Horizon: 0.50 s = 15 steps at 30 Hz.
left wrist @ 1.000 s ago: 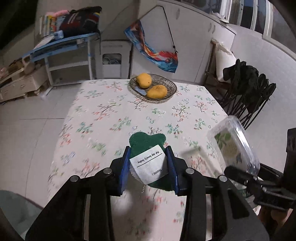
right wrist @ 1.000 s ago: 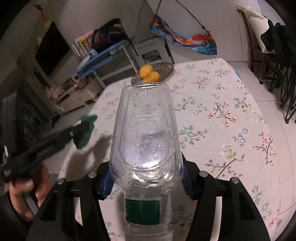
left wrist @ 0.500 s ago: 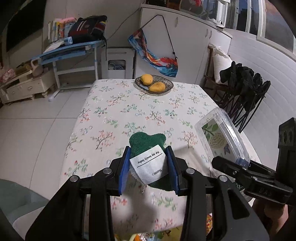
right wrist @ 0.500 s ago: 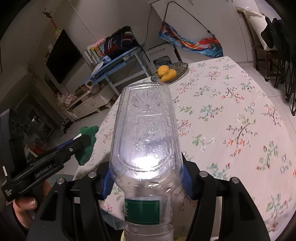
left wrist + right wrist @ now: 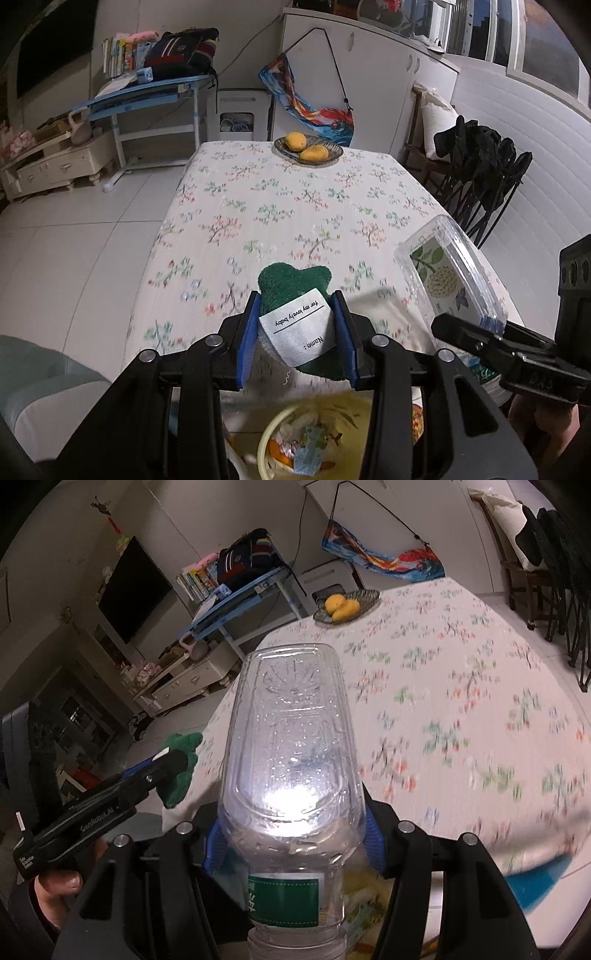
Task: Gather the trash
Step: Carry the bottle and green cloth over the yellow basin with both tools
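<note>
Both tongs pulled back off the bench (image 5: 295,206); left tongs (image 5: 297,334) gripped green cloth (image 5: 293,286), right tongs (image 5: 291,843) clamped clear bottle (image 5: 291,738); yellow bin (image 5: 310,435) appeared below, so drop looked next.

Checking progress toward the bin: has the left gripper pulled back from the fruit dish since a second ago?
Yes. The left gripper has backed away: the fruit dish looks smaller and farther off.

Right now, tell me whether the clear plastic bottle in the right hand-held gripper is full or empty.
Empty, as far as shown: the clear plastic bottle held in the right hand-held gripper is see-through, with only droplets inside and no liquid level.
</note>
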### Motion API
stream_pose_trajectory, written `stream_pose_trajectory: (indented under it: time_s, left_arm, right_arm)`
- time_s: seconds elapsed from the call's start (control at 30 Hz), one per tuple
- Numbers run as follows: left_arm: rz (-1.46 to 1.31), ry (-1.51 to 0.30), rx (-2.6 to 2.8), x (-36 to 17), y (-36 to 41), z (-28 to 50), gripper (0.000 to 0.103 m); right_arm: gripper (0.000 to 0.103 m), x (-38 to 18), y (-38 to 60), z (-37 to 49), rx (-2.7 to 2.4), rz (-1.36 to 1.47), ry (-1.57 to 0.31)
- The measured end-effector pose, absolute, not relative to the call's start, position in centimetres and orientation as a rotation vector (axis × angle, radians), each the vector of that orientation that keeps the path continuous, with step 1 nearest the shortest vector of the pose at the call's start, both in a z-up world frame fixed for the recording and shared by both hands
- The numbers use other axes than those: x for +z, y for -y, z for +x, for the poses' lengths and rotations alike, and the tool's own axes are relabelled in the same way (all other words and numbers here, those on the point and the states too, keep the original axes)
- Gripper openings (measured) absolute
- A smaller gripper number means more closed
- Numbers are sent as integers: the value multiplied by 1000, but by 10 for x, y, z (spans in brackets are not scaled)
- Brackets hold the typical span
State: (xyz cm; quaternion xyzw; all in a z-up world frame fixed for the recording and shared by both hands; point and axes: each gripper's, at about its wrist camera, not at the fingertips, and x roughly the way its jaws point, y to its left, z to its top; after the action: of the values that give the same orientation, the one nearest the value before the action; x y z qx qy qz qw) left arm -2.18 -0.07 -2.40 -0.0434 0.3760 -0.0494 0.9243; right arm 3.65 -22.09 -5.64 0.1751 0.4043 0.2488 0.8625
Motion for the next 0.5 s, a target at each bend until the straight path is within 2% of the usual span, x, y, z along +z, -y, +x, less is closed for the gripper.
stream_pose_trajectory:
  time_s: [0.5]
  left_arm:
    - [-79, -759, -113, -24, 0, -64, 37]
  right_arm:
    - [59, -76, 196, -10, 588, 250, -988]
